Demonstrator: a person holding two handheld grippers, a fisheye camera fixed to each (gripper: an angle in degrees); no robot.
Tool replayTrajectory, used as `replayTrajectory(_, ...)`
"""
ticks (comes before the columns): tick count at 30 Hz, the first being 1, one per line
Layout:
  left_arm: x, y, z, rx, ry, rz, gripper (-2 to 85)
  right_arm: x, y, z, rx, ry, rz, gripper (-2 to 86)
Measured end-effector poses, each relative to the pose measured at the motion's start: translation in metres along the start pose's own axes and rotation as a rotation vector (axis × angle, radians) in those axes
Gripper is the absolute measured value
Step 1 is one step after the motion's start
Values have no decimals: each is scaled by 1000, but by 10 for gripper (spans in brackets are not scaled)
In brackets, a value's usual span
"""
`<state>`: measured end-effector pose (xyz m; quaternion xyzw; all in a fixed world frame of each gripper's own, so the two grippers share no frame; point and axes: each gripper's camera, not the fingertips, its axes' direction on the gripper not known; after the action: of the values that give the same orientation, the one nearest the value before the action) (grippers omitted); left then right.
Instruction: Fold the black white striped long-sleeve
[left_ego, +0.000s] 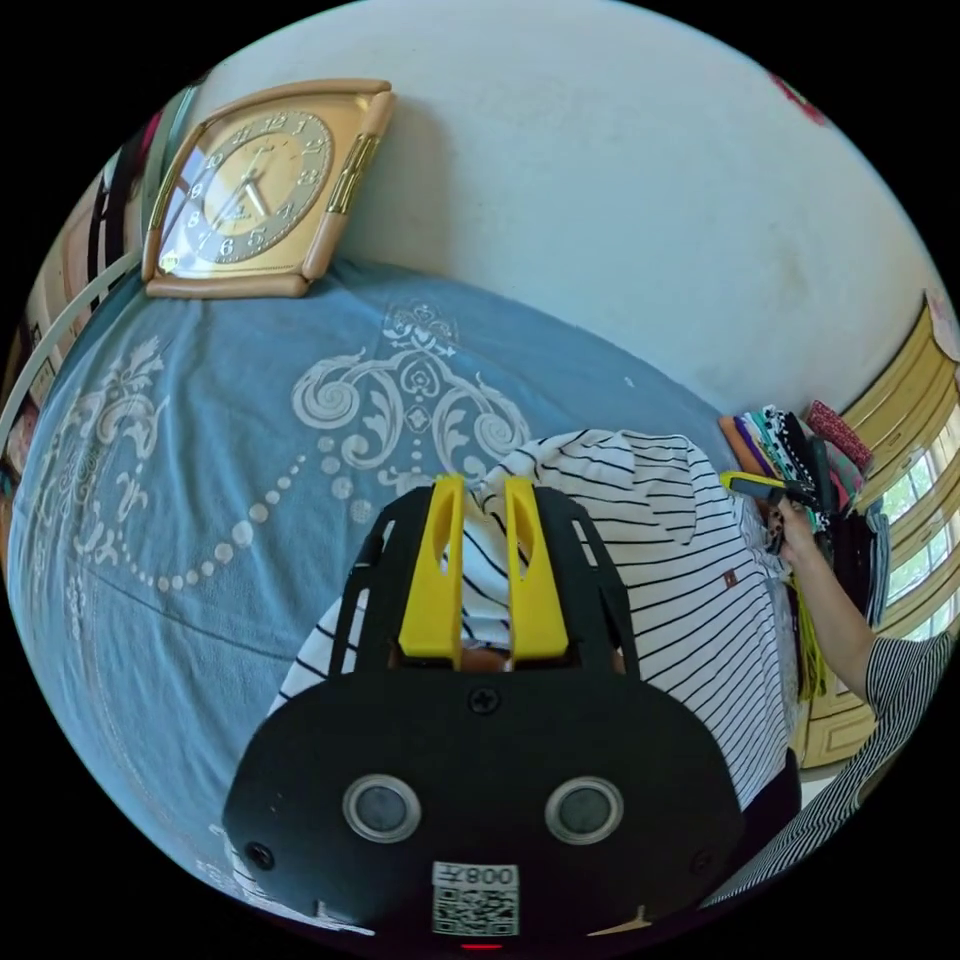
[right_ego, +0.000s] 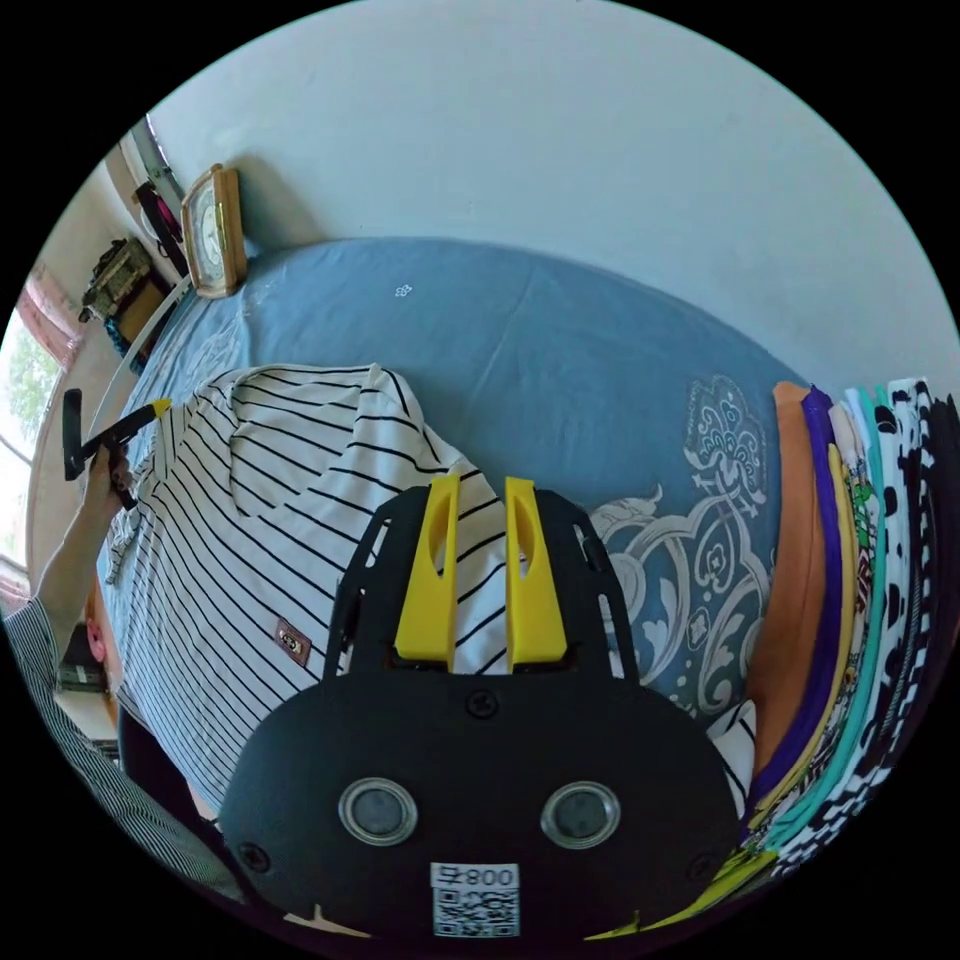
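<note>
Striped long-sleeve (left_ego: 690, 600) stretches between my grippers: left gripper (left_ego: 485, 500) and right gripper (right_ego: 480, 495) each pinch an edge.

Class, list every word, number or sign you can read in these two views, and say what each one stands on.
"12", "2", "6", "7": hour numerals on the clock dial; the rest are blurred.
Patch on the striped shirt: too small to read.
Coded sticker: characters small and mirrored, not clearly readable.
</note>
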<state>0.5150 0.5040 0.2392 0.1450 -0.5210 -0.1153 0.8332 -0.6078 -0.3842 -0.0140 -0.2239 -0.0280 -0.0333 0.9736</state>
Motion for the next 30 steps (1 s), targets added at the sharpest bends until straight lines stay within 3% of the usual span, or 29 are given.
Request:
replayTrajectory(3,4,2,0,21,37,27,68,-2,6,12,-28,16,5,49)
replayTrajectory(7,0,2,24,-101,7,14,33,-5,21,10,-31,36,0,10)
replayTrajectory(13,-22,16,-4,-47,-64,-29,16,15,46,-5,23,30,82,5)
replayTrajectory(17,-50,31,-14,-42,5,-107,34,27,64,22,-37,-37,163,7)
replayTrajectory(22,-68,59,-76,24,104,-114,69,34,98,1,61,-86,204,14)
replayTrajectory(30,-77,137,-113,-256,-119,0,56,-7,208,-40,79,-25,84,39)
